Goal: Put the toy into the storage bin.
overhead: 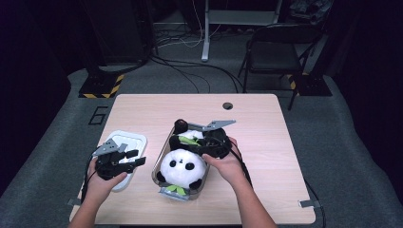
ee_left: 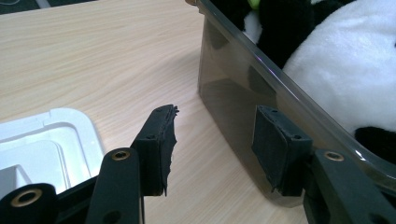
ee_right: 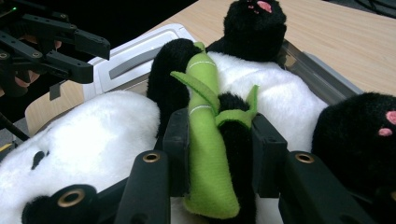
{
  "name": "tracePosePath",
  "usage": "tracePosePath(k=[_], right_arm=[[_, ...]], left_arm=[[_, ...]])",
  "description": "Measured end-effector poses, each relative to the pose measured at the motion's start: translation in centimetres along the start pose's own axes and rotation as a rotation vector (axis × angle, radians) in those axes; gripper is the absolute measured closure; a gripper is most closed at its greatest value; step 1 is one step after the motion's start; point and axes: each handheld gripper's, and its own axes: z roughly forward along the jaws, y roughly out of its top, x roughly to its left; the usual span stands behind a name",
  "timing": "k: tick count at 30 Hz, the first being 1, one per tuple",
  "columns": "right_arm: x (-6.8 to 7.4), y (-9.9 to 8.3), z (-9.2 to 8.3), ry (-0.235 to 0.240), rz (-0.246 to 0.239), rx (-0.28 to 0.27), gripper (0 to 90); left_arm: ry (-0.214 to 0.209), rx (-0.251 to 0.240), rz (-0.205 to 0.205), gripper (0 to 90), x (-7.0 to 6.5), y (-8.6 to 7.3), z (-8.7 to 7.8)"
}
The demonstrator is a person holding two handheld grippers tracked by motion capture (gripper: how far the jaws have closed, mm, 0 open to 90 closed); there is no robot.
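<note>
A fluffy black-and-white plush panda fills the clear plastic bin mid-table. The right gripper pinches its felt bamboo stalk and paw; the left gripper stands part-open, empty, near the front-left corner.

the panda hides the bin's floor. the right gripper covers the panda's belly. in the left gripper view the lid is cut off by the picture's edge.
</note>
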Motion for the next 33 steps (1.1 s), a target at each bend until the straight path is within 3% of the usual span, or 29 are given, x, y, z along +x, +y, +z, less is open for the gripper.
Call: tracePosePath(k=[8, 12, 18, 23, 28, 31, 33], right_arm=[[-0.1, -0.4, 0.5, 0.007, -0.001, 0.016, 63.4], [-0.2, -0.5, 0.5, 0.017, 0.006, 0.01, 58.0], [-0.1, -0.3, -0.6, 0.001, -0.01, -0.059, 49.7], [-0.8, 0.0, -1.1, -0.013, 0.003, -0.068, 39.7], [-1.1, 0.1, -1.2, -0.009, 0.009, -0.066, 37.8], [-1.1, 0.1, -1.5, 0.029, 0.007, -0.089, 36.7], [-1.2, 0.2, -1.9, 0.019, 0.005, -0.111, 37.2]], left_arm=[[0.004, -0.001, -0.001, 48.7, 0.0, -0.1, 0.1], [-0.002, 0.01, -0.011, 48.7, 0.0, -0.1, 0.1], [-0.002, 0.011, -0.006, 48.7, 0.1, -0.1, 0.1], [-0.001, 0.009, -0.01, 48.7, 0.0, -0.1, 0.2], [-0.001, 0.01, -0.006, 48.7, 0.1, -0.1, 0.2], [-0.001, 0.008, -0.008, 48.6, 0.1, -0.1, 0.2], [-0.001, 0.009, -0.008, 48.6, 0.0, -0.1, 0.2]])
